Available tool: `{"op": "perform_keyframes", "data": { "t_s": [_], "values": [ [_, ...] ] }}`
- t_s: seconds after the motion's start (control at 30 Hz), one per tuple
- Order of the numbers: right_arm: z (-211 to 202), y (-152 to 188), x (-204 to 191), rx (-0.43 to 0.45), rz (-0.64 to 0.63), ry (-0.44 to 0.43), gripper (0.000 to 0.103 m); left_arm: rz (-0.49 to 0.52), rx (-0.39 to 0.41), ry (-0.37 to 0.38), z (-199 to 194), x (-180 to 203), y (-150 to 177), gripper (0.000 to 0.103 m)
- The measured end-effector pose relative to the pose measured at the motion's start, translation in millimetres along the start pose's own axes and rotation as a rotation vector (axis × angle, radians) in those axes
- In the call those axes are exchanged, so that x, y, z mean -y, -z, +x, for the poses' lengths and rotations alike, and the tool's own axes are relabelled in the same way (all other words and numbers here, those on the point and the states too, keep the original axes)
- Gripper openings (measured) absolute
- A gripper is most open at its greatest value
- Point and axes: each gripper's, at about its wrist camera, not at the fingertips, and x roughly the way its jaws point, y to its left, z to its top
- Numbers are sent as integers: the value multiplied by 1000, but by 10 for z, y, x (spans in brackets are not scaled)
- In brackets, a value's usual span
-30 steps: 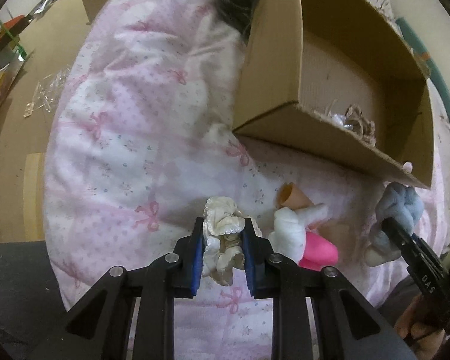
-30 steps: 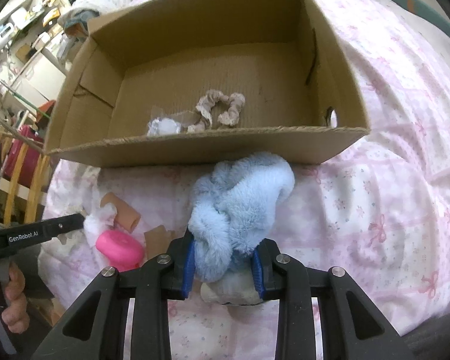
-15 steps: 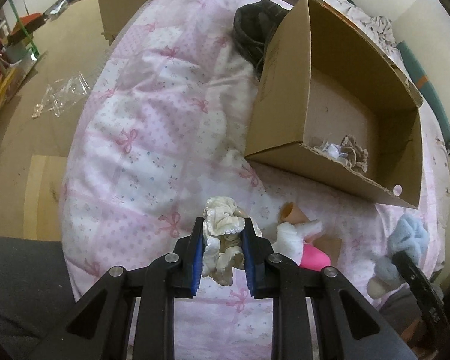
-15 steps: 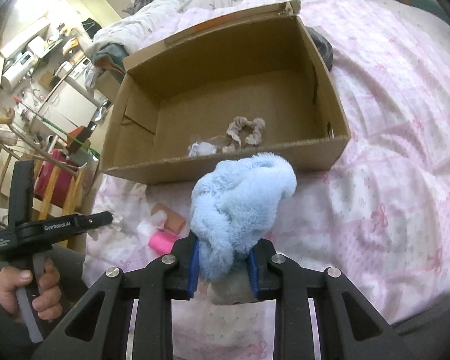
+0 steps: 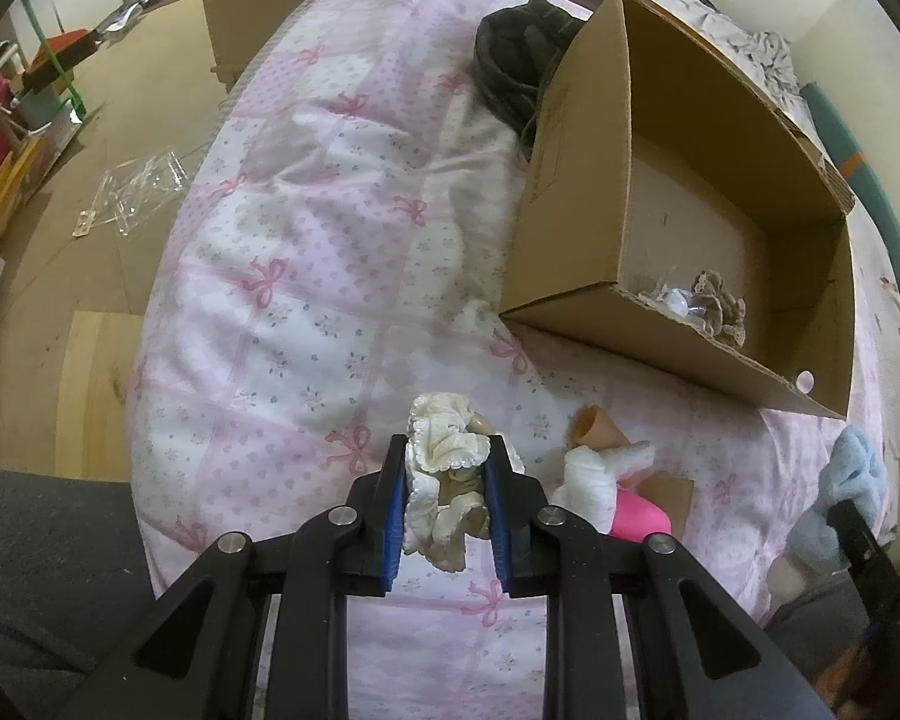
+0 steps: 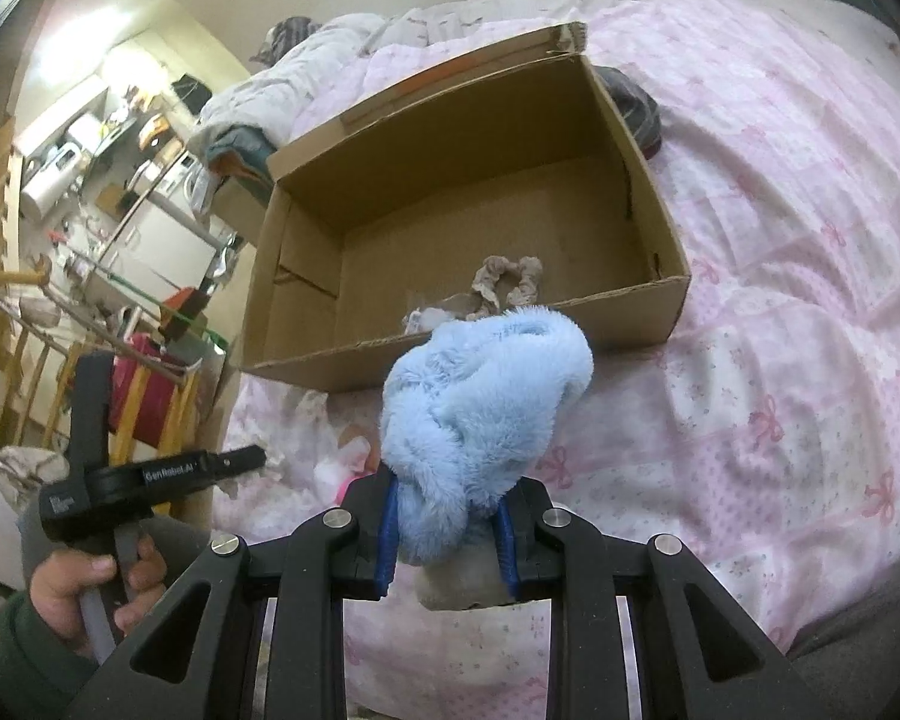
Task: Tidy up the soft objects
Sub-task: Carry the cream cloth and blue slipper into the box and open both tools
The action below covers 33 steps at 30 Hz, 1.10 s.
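Blue plush (image 6: 480, 408) is clamped by the right gripper (image 6: 447, 531), mid-frame; cream ruffled cloth (image 5: 444, 480) is pinched by the left gripper (image 5: 444, 510).

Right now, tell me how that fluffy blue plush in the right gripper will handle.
The blue plush probably squashes easily: it bulges around the right gripper. Likely floppy, since its top droops forward. Its long fur may slip under a loose grip.

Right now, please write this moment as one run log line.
left gripper: shut on cream scrunchie | right gripper: shut on blue scrunchie | cardboard box: open, beige scrunchie inside
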Motion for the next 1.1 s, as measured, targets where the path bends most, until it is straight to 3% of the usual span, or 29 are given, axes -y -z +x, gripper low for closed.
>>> {"op": "perform_keyframes", "data": {
  "t_s": [0.17,0.37,0.63,0.9,1.1],
  "values": [
    [-39,-11,56,19,37,-28,28,9,14,-14,-12,27,16,21],
    [-159,2,7,41,15,-37,28,117,157,-105,-306,207,70,21],
    [-219,-54,-61,60,-16,-40,28,147,221,-117,-462,343,18,21],
    [-264,-320,-85,112,-49,-60,28,190,333,-91,-771,607,-313,21],
    [-172,-649,-104,137,-86,-44,28,259,388,-100,-788,933,-660,21]
  ]
}}
